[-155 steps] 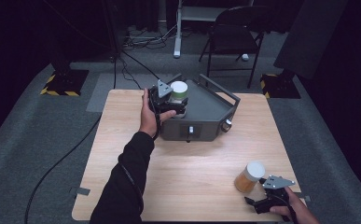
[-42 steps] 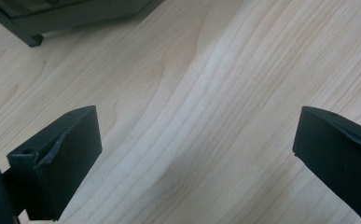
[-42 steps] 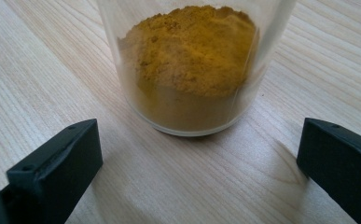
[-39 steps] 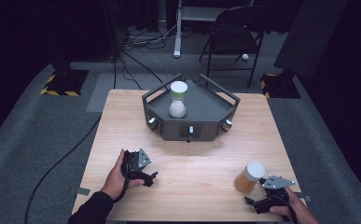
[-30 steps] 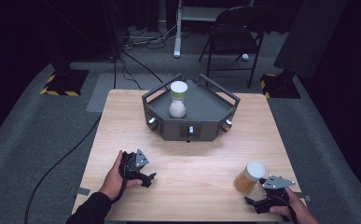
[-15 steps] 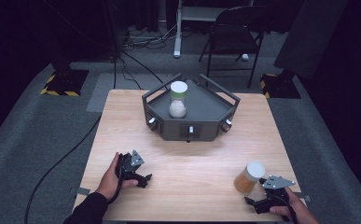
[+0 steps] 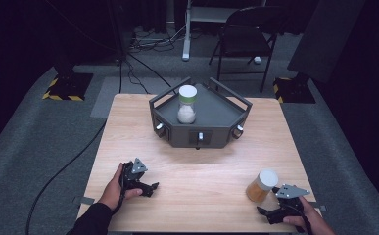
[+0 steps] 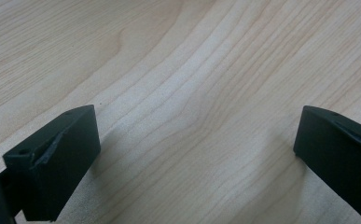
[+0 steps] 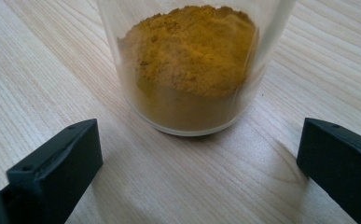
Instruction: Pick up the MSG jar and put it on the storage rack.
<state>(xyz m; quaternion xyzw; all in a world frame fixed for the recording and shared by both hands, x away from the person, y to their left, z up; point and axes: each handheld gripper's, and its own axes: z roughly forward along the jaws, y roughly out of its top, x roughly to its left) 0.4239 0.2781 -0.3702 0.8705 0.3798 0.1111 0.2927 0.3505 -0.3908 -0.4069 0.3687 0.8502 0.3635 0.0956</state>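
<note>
Right gripper [image 7: 264, 211], jaws spread, faces yellow-powder jar [image 9: 192, 65] for pickup; left gripper [image 7: 153, 187] rests parted, empty, on table [image 7: 201, 171].

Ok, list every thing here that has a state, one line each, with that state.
Left gripper: open, fingers wide apart over bare wood, holding nothing.
Right gripper: open, aimed at the orange-powder jar, not touching it.
Orange-powder jar: upright on the table, white lid on.
White-powder jar: upright in the grey tray, lid on.
</note>
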